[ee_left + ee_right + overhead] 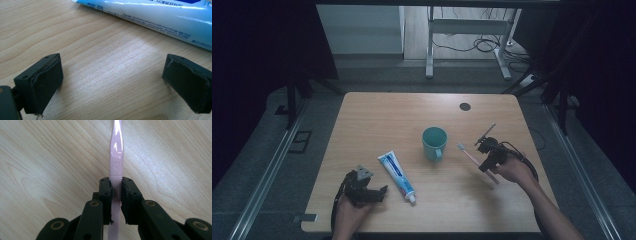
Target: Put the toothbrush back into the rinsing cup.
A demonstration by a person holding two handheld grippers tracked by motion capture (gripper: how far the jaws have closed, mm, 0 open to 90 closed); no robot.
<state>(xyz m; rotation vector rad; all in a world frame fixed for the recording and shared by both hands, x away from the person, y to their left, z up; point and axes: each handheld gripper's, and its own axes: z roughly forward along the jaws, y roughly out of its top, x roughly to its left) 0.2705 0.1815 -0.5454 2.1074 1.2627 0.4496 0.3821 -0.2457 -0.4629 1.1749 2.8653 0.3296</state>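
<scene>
On the tabletop [362, 115], right of the teal mug [434, 142], the right tongs [488, 154] pinch a pink toothbrush [116, 150] at its ribbed handle. It looks light, stiff and glossy, so likely slippery; the ribs are the sound hold. Its bristled head [460, 146] appears white. Left tongs [110, 82] stand spread, empty, beside the toothpaste tube [155, 17].
</scene>
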